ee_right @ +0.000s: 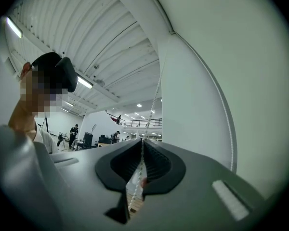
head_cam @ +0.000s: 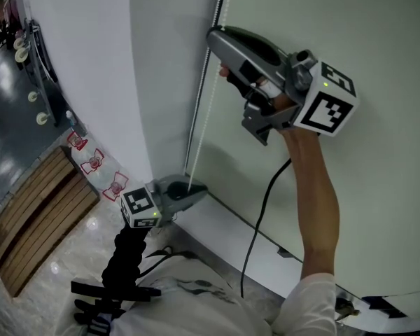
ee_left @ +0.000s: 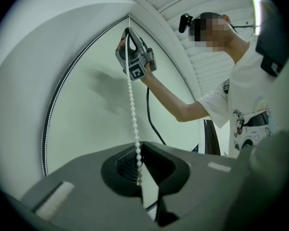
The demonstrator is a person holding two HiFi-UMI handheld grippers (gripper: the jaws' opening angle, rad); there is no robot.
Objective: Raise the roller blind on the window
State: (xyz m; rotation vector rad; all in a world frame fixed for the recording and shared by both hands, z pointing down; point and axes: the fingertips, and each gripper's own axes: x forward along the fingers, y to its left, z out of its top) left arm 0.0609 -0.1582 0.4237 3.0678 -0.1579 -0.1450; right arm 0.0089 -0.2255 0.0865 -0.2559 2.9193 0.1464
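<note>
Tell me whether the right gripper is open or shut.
Shut: the right gripper has its jaws together, pinching the bead chain.

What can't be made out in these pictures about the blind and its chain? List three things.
Roller blind top: head view, cut off by upper edge.
Bead chain lower loop: head view, hidden behind left gripper.
Distant people: right gripper view, too small.

Cameras around the bead chain (head_cam: 203, 110)
Head view is looking steeply down; both gripper views are looking along it from close.
</note>
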